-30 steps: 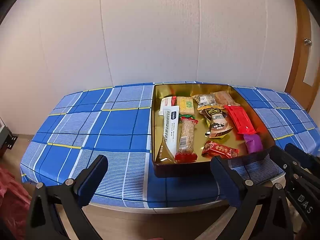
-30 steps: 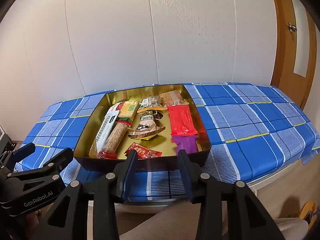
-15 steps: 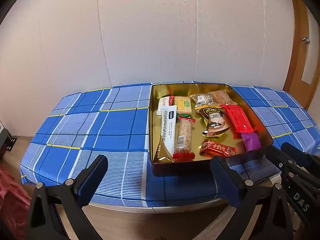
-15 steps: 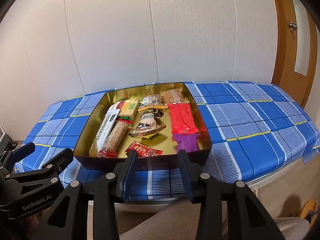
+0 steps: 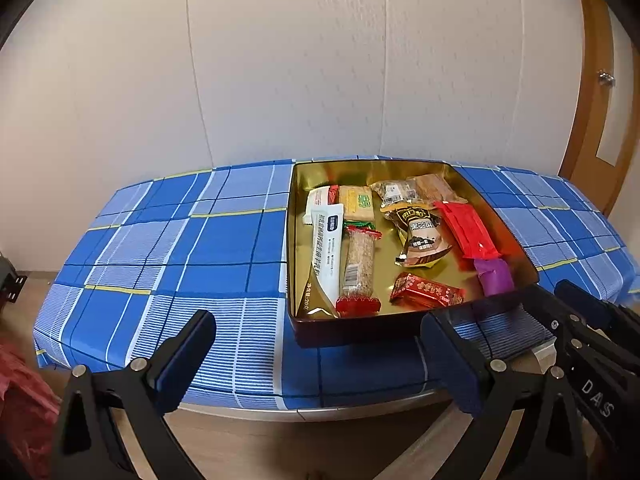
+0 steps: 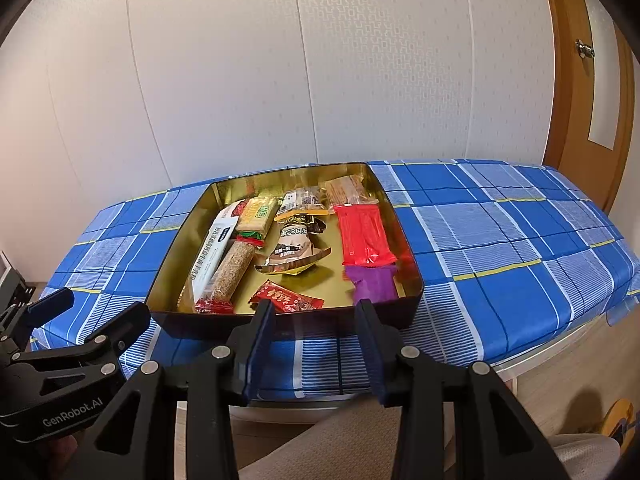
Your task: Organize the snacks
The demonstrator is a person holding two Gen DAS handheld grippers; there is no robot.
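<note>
Gold-lined rectangular metal tin (image 5: 496, 210) on the blue plaid-clothed counter (image 5: 180, 248) holds the wrapped snacks (image 5: 424, 236); before its near wall, my left claw (image 5: 318, 346) gapes wide and my right claw (image 6: 316, 326) stands narrowly parted, both empty.

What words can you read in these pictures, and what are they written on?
"GenRobot.AI": on the body of the left gripper, seen in the right wrist view.
"DAS": on the body of the right gripper, seen in the left wrist view; the rest is cut off.
"20": near the bottom of the white sachet; its other print is too small to read.
The snack wrappers in the gold tin carry print too small or blurred to read.
</note>
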